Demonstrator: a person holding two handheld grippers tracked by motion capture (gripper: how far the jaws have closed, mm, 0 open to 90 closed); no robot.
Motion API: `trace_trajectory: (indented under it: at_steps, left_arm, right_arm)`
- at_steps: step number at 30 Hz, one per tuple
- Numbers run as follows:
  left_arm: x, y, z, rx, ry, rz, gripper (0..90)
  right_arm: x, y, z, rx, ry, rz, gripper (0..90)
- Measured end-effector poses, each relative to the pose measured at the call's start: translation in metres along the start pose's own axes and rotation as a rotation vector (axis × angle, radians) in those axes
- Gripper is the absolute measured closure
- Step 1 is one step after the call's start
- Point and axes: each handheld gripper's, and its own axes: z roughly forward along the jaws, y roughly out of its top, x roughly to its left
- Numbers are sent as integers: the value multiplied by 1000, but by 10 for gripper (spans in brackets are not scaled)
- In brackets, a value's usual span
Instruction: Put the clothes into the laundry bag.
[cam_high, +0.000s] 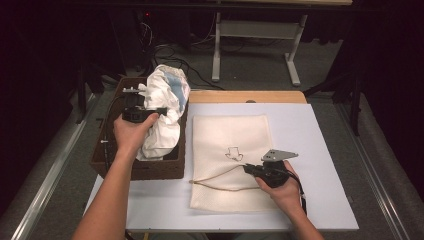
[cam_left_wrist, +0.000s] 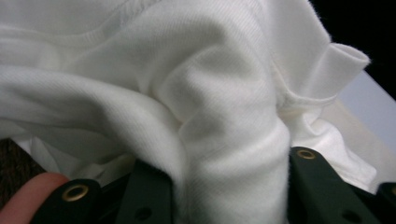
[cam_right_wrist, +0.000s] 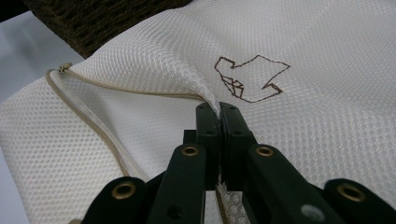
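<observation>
L gripper (cam_high: 161, 110) clamped on white cloth (cam_high: 167, 107) above basket (cam_high: 150, 167). R gripper (cam_right_wrist: 218, 108) pinches bag (cam_high: 220, 135) edge beside basket. Risk: cloth snags on basket rim, or thin mesh slips so bag mouth shuts.

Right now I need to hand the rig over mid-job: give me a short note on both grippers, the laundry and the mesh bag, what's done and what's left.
Left gripper: shut on the white garment, holding it bunched above the brown basket at the table's left.
Right gripper: shut on the top layer of the mesh laundry bag, pinching it up at the zipper opening.
The bag lies flat on the white table, zipper partly open along its near edge.
Done: garment gripped and raised, bag mouth lifted.
Left: carry the garment over, feed it into the bag, probably zip it shut.
</observation>
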Motion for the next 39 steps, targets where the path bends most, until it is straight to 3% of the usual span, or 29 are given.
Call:
trace_trajectory:
  at_steps: [2, 4, 5, 7, 8, 9, 11, 21, 22, 26, 30, 31, 33, 34, 35, 39]
  left_arm:
    - [-13, 2, -6, -8, -11, 26, 656]
    - [-18, 3, -8, -13, -22, 27, 656]
    - [-28, 2, -12, -29, -52, 11, 655]
    - [-33, 1, -13, -34, -68, 6, 656]
    - [-44, -2, -14, -43, -95, 4, 655]
    - [-44, -2, -14, -43, -95, 4, 655]
    - [-59, -5, -15, -40, -99, 34, 655]
    - [-100, -7, -23, -23, -94, 109, 653]
    - [-110, -10, -22, -6, -88, 136, 653]
    - [-125, -16, -20, 18, -111, 142, 652]
    - [-147, -35, -15, 60, -128, 177, 652]
    - [-147, -35, -15, 60, -128, 177, 652]
    - [-157, -52, -11, 85, -138, 194, 653]
    - [-157, -52, -11, 85, -138, 194, 653]
    - [-163, -63, -11, 104, -151, 205, 653]
    - [-173, -82, -14, 125, -180, 224, 654]
  right_arm:
    - [0, 0, 0, -4, 2, 3, 885]
    - [-1, 0, 0, -7, 3, 4, 886]
    - [-1, 0, 0, -12, 4, 5, 885]
    - [0, 1, -1, -14, -1, -5, 885]
    - [1, 1, -1, -15, 0, -9, 885]
    - [1, 1, -1, -15, 0, -9, 885]
    - [0, 1, -2, -28, 0, -6, 885]
    - [-2, 1, -4, -36, 12, -15, 884]
    - [-2, 1, -4, -38, 13, -13, 884]
    - [-4, 1, -5, -43, 14, -6, 884]
    - [-7, 1, -5, -49, 11, 2, 884]
    - [-7, 1, -5, -49, 11, 2, 884]
    - [-8, 1, -6, -56, 10, 13, 884]
    - [-8, 1, -6, -56, 10, 13, 884]
    - [-9, 0, -6, -55, 8, 20, 884]
    - [-11, 0, -5, -54, 6, 35, 884]
